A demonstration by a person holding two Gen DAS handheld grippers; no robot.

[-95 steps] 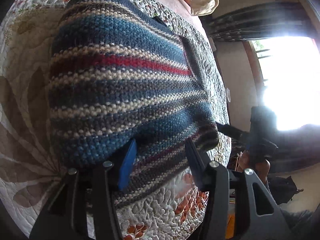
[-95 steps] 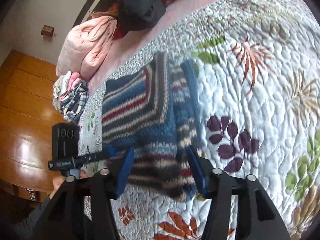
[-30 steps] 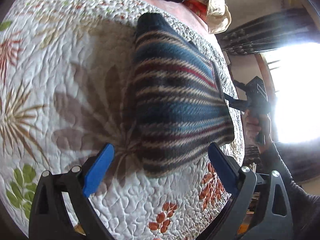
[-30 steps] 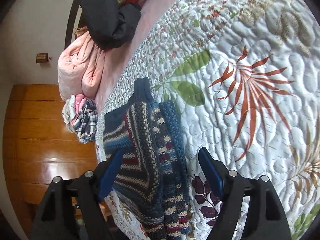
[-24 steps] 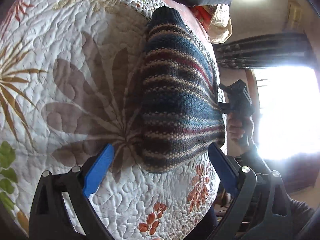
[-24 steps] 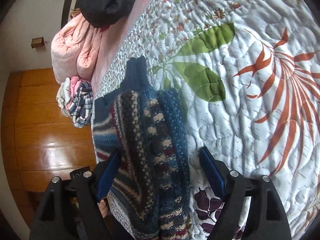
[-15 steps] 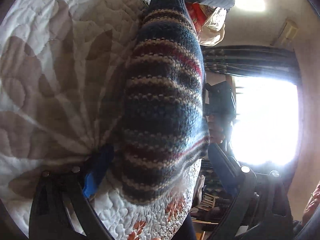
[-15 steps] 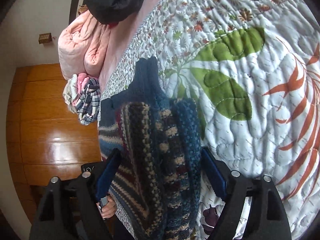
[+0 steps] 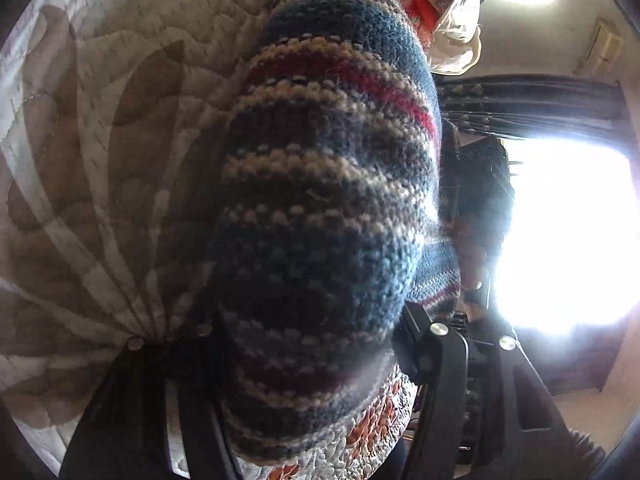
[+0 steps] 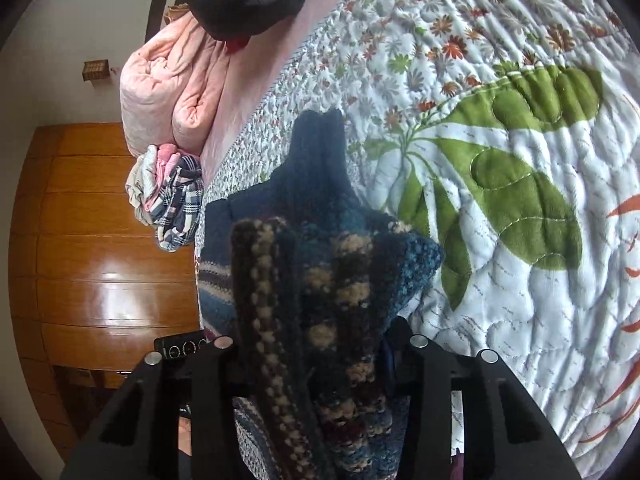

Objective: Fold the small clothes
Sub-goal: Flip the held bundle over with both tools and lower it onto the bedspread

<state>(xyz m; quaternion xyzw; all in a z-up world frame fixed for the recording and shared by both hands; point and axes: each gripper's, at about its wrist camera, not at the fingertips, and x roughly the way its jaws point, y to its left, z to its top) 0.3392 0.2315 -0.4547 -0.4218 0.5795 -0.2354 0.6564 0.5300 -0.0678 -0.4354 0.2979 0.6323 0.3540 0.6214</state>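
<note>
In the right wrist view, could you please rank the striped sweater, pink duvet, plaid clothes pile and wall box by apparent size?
1. Striped sweater, though it is nearest the camera, which inflates it.
2. Pink duvet.
3. Plaid clothes pile.
4. Wall box.

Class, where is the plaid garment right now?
Right wrist view, left side: the plaid garment lies bunched at the bed's edge, just below the rolled pink comforter, left of the striped sweater.
</note>
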